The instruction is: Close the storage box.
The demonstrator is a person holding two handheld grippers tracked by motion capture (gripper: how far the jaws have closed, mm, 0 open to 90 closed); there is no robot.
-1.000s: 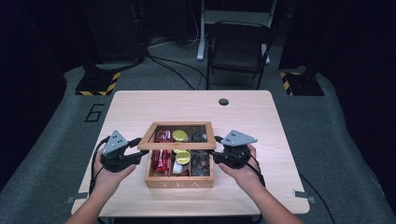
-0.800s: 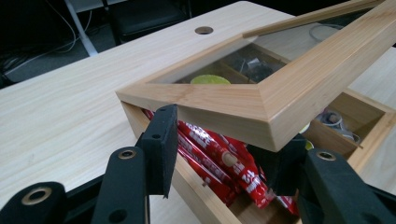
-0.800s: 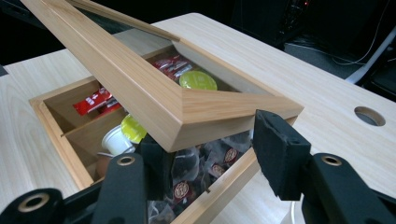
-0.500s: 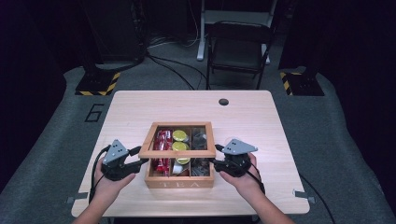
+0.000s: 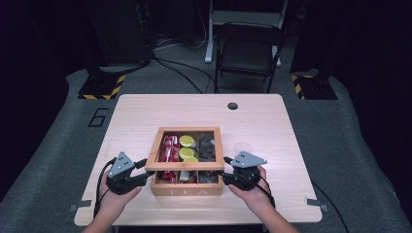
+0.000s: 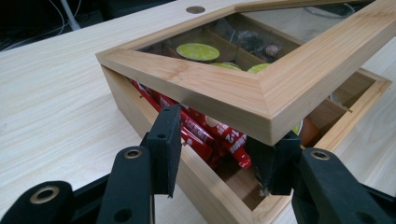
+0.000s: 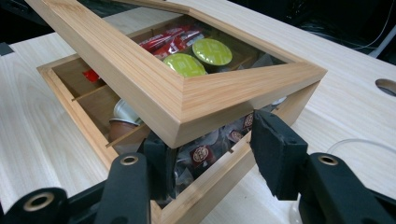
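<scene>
Tea box [image 5: 187, 185] on the worktop [image 5: 145, 111], between the two claws. Its glass-paned lid [image 6: 261, 93] is tilted up at the near edge, far edge down on the box. Left claw [image 5: 142, 171] at the lid's near-left corner, jaws apart, one outside the box wall, one inside beneath the corner. Right claw [image 5: 227, 171] mirrors it at the near-right corner, jaws likewise apart, straddling the wall. Ahead of the jaws: red sachets [image 6: 205, 133], green-topped capsules [image 7: 201, 56], dark wrapped packets [image 7: 201, 156]. Clear cup [image 5: 243, 147] just beyond the right claw.
</scene>
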